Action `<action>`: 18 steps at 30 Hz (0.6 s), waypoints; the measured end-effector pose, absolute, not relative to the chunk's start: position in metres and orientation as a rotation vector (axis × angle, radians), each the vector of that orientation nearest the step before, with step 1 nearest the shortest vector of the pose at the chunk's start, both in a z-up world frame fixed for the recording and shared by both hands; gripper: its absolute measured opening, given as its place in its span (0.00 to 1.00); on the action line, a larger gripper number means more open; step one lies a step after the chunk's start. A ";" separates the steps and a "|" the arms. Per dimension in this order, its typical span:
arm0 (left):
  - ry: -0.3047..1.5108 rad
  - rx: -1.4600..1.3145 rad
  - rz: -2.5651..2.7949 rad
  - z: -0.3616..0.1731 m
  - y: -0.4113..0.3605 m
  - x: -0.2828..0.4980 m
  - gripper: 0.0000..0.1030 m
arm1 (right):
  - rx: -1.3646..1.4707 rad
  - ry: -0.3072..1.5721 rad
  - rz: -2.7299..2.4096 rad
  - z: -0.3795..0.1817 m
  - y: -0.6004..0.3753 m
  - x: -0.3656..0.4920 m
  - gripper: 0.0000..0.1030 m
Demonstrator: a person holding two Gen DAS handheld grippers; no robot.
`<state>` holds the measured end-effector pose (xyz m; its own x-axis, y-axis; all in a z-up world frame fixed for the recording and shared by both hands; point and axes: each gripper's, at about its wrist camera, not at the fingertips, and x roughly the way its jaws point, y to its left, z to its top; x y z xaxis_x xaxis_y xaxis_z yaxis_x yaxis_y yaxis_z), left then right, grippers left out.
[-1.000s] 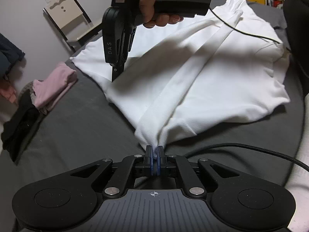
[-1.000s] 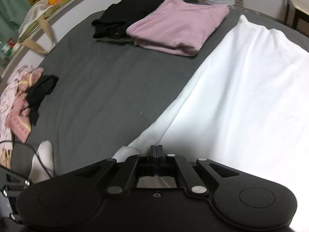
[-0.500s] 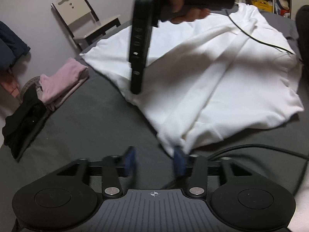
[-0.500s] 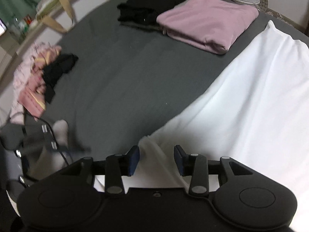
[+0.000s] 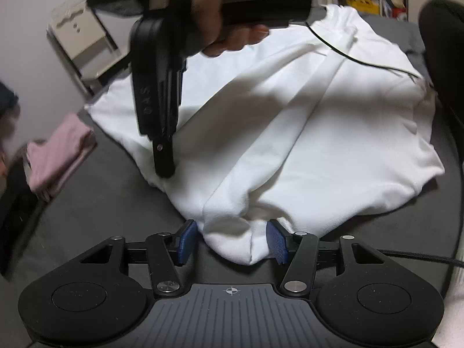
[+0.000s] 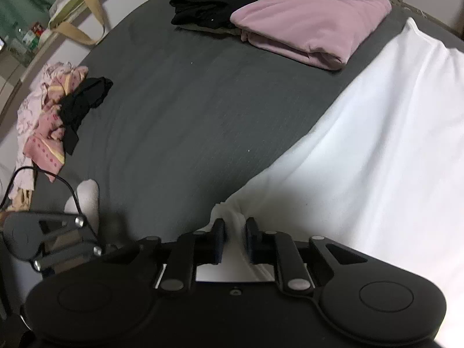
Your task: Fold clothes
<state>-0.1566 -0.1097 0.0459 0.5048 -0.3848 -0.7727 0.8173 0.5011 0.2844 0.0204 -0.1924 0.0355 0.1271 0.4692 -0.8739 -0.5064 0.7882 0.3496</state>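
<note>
left tongs (image 5: pixel 230 242) standing wide open, a white garment (image 5: pixel 304 133) corner lying loose between the pads | right tongs (image 6: pixel 234 239) part-open, straddling an edge fold, gripping nothing | garment lying spread on the grey bed (image 6: pixel 185 110) | advice: closing both squarely on the hem before lifting

text: "DAS", blurred, running lengthwise down the black side | on: right gripper (image 5: pixel 163 171), left wrist view | sign: small crosshair mark on left gripper (image 5: pixel 232 243) housing | right wrist view: nothing legible
</note>
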 end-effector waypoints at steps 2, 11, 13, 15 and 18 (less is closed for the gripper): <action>0.730 0.687 -0.812 0.049 -0.109 -0.158 0.32 | -0.028 1.249 0.712 0.035 -0.193 0.020 0.12; 0.789 0.560 -0.788 0.068 -0.089 -0.159 0.05 | 0.004 1.234 0.717 0.031 -0.197 0.022 0.11; 0.828 0.501 -0.782 0.075 -0.085 -0.155 0.05 | 0.020 1.232 0.717 0.030 -0.198 0.023 0.10; 0.903 0.390 -0.764 0.079 -0.080 -0.145 0.05 | 0.051 1.228 0.709 0.029 -0.200 0.024 0.09; 0.970 0.387 -0.652 0.080 -0.075 -0.139 0.05 | 0.090 1.205 0.685 0.028 -0.203 0.024 0.07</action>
<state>-0.1393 -0.0755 0.0795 0.3992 -0.3337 -0.8540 0.6643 0.7472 0.0186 0.0243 -0.2035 0.0278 0.1841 0.5311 -0.8271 -0.4391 0.7972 0.4142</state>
